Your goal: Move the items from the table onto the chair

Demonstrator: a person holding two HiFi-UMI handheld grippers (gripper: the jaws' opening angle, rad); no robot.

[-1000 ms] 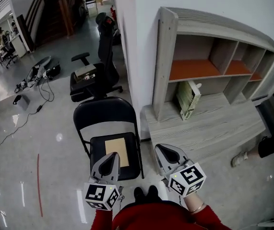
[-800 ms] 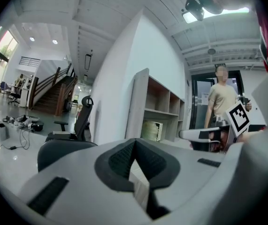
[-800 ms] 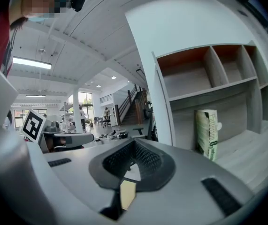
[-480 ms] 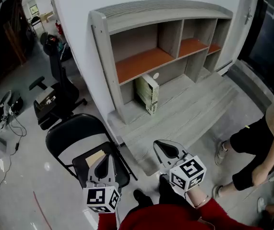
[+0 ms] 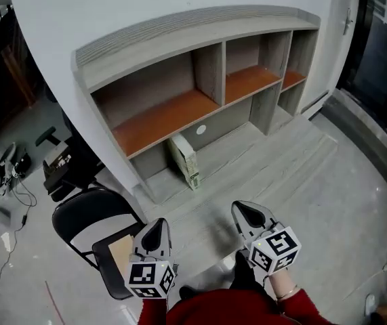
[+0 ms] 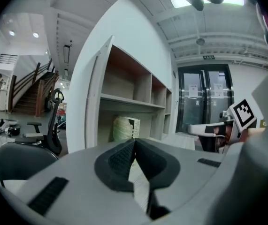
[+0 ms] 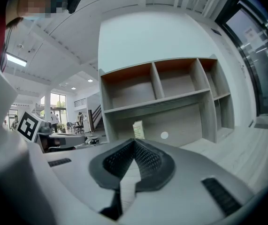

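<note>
Chair (image 5: 95,202) has slid to your 8 o'clock as you swing to the table (image 5: 274,168), book (image 5: 184,161) upright at 12, left gripper (image 5: 158,225) and right gripper (image 5: 246,212) both closed tight, empty, so that's your next pickup.

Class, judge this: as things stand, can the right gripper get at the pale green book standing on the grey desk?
Probably yes. The grey wooden desk lies bare between the right gripper and the pale green book. Its jaws are shut and empty, so they must open first.
</note>
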